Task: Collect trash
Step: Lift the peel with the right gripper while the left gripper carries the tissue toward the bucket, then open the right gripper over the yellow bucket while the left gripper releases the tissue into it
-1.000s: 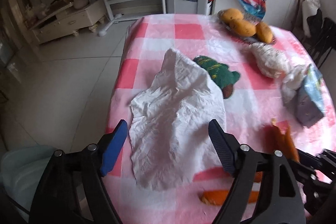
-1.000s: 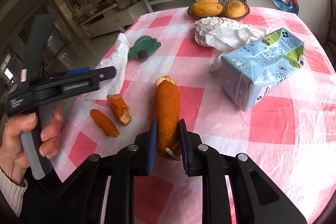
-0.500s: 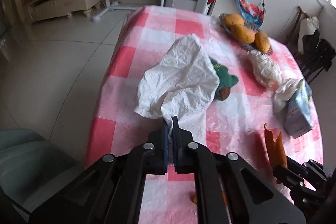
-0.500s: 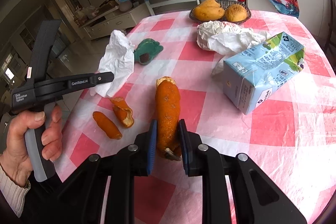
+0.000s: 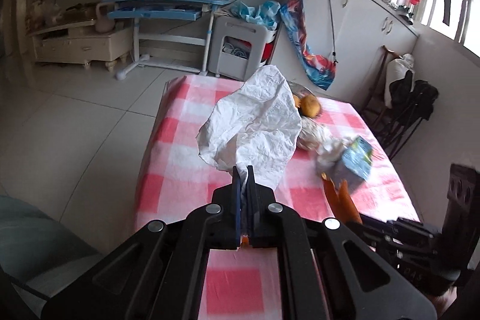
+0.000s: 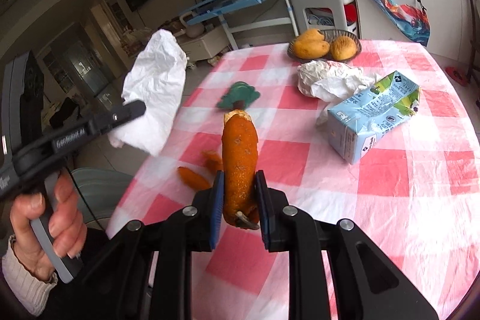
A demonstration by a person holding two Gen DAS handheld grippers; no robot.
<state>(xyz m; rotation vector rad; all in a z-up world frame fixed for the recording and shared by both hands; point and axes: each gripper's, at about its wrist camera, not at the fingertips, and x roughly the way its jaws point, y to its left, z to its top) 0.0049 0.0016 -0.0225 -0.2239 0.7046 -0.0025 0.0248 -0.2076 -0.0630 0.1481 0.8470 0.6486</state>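
The table [image 6: 390, 200], covered in a pink-and-white checked cloth, carried most of the scene. Largest of the trash was the white plastic bag [image 5: 255, 125], lifted clear of the table and hanging in the air beyond its left edge, its bunched corner pinched tight in the left gripper [image 5: 243, 173]. Next came the crushed blue milk carton [image 6: 372, 122], lying on its side on the right half of the table, touching a crumpled white wrapper [image 6: 327, 77] that sat just in front of a wire basket of mangoes [image 6: 324, 47]. The right gripper [image 6: 239, 194] was clamped on a long strip of orange peel [image 6: 240, 158], held off the table and pointing forward. Smaller pieces of peel [image 6: 192, 177] lay loose on the cloth near the left edge, and a small green tree-shaped thing [image 6: 238, 99] lay near the middle; whether that counted as trash could not be told. By my judgement the collecting had barely begun: bag and one peel were in hand but nothing appeared to be inside the bag, and the carton, wrapper and loose peels all remained to be gathered.
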